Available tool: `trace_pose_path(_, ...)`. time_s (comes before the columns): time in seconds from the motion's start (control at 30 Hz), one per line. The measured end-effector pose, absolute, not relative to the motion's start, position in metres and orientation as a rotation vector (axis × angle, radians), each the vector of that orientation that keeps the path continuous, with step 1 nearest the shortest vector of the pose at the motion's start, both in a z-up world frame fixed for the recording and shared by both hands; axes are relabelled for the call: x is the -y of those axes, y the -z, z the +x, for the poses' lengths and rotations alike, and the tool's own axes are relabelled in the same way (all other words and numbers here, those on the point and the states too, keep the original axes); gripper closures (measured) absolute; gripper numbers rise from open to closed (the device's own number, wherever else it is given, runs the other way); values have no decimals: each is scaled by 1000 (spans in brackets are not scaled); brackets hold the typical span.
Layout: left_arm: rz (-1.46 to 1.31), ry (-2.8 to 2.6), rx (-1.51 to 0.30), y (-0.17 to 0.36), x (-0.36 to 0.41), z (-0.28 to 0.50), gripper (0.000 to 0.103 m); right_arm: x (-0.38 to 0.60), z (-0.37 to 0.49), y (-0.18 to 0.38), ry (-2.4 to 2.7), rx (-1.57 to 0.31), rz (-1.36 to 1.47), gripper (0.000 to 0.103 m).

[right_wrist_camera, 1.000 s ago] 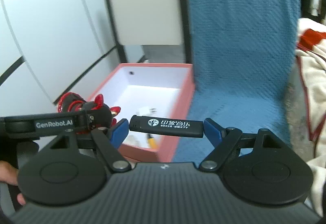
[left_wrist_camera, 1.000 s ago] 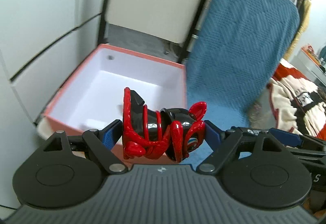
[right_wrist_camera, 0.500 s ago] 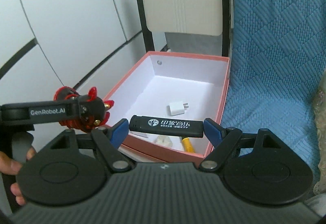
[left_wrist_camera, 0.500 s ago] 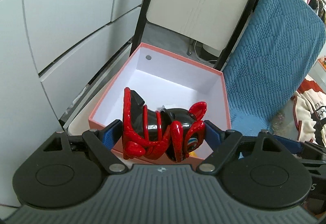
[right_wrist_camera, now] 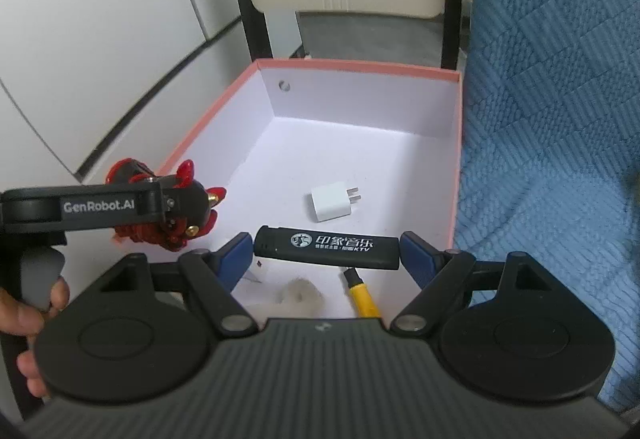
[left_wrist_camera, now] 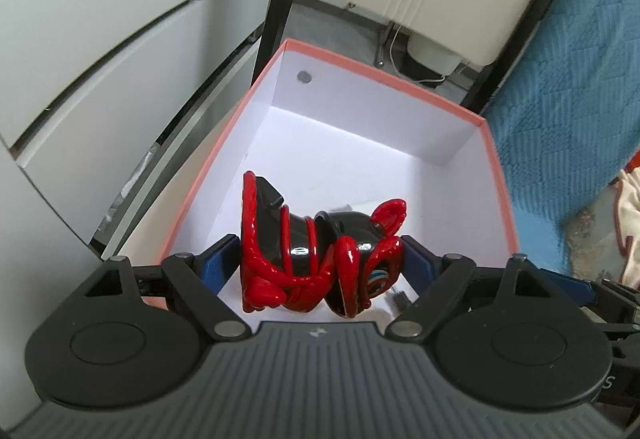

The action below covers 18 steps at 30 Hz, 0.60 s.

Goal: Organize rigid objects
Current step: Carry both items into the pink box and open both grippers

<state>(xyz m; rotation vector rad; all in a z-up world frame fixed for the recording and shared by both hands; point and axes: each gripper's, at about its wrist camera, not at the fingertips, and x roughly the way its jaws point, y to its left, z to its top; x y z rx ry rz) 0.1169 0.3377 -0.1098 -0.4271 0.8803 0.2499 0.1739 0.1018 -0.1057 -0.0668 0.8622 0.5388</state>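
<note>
Right tool (right_wrist_camera: 327, 253) pinching black lighter (right_wrist_camera: 326, 248) — "KTV" print, left tool (left_wrist_camera: 316, 263) — "GenRobot.AI" — clamping red-black figurine (left_wrist_camera: 320, 259).

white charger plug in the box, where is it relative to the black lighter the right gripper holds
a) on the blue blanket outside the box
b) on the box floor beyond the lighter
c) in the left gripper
b: the white charger plug lies on the floor of the pink-rimmed box, just beyond the black lighter clamped in the right gripper.
</note>
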Motion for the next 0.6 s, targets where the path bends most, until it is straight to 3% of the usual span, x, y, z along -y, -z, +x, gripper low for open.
trace_pose_path(0.6, -457, -273, -977, 155, -371, 139, 14, -125, 206, 149, -542, -956, -83, 20)
